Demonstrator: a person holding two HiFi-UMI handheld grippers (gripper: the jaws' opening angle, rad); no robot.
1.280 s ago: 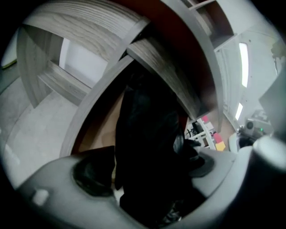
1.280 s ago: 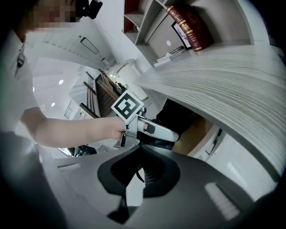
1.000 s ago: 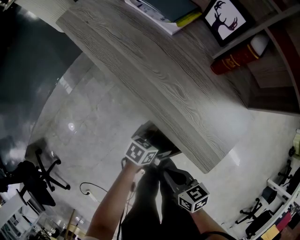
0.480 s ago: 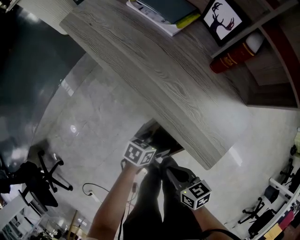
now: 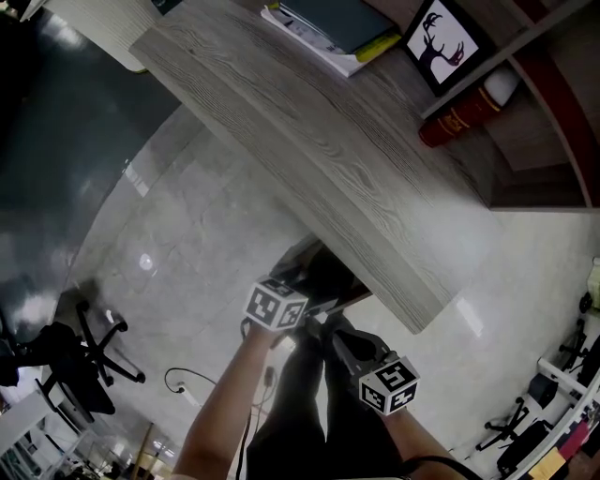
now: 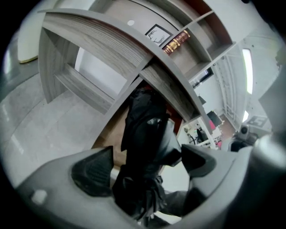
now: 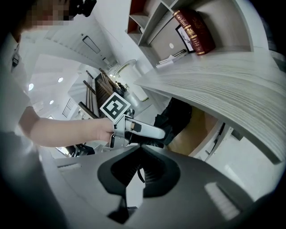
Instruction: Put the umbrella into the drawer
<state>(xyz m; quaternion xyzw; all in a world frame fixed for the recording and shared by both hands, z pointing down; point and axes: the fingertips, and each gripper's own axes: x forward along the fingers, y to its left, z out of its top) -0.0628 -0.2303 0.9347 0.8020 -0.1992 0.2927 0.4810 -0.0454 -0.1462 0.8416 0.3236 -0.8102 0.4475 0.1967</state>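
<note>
Left gripper (image 6: 144, 164): fingers closed on the black folded umbrella (image 6: 144, 129), one dark pad on each side of the bundle, which fills the gap between them.
Right gripper (image 7: 138, 150): fingers together, tips meeting. A thin dark cord shows in the slit behind the tips; what it belongs to cannot be told.
Umbrella: held lengthwise along the left fingers. Its far end points into the open drawer (image 7: 199, 129) under the edge of the surface (image 5: 328, 159), and its near end hangs loose below the pads.
Drawer: pulled out beneath the grey wood-grain surface, with its brown inside showing in both gripper views.
Grippers together: in the head view both sit close side by side just below the surface's near edge, the left one nearer the drawer.
On the surface: a stack of books and papers (image 5: 328, 28) at the far side.
Shelf beyond: a framed deer silhouette (image 5: 442, 39) and a red book (image 5: 464, 114) lying flat.
Floor (image 5: 206, 225): pale and glossy, with a black office chair (image 5: 84, 352) well off to the left.
</note>
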